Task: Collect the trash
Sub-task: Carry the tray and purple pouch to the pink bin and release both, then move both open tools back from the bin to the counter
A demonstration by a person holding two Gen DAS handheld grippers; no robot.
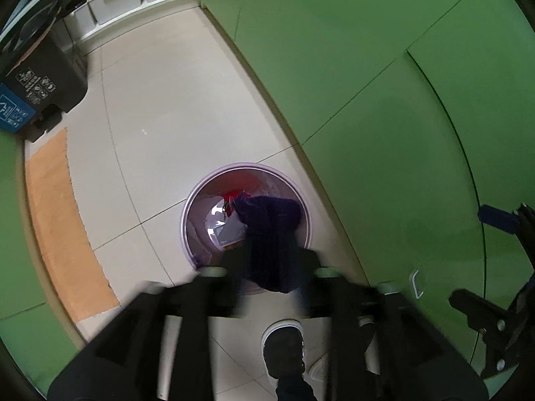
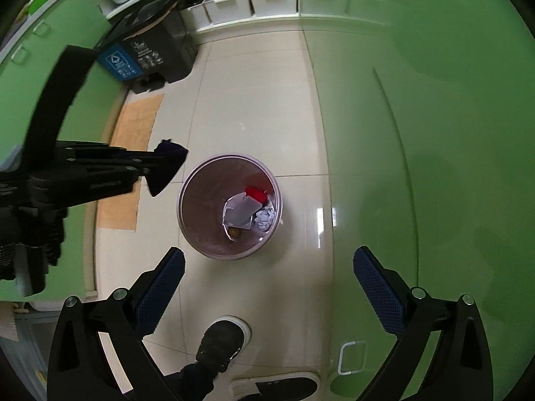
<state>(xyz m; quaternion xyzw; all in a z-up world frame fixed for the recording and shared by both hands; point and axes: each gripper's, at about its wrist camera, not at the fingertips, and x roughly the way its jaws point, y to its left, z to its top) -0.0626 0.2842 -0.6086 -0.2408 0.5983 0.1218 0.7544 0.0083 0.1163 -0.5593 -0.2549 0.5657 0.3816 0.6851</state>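
Note:
A round purple-grey trash bin (image 1: 200, 193) stands on the tiled floor beside the green cabinets; it also shows in the right wrist view (image 2: 197, 180). Inside lie a red scrap (image 2: 255, 193), a grey-white packet (image 2: 240, 215) and a crumpled paper ball (image 2: 265, 219). My left gripper (image 1: 272, 267) is shut on a dark purple cloth (image 1: 271, 234) and holds it above the bin's near rim. In the right wrist view the left gripper (image 2: 157, 163) hangs left of the bin with the dark cloth (image 2: 167, 167) at its tips. My right gripper (image 2: 269, 284) is open and empty above the floor near the bin.
A black recycling bin with a blue label (image 2: 147, 56) stands at the far left by white storage boxes (image 2: 234, 6). An orange mat (image 2: 130, 153) lies along the left cabinets. Green cabinet doors (image 2: 434, 133) run along the right. The person's black shoes (image 2: 220, 341) are below.

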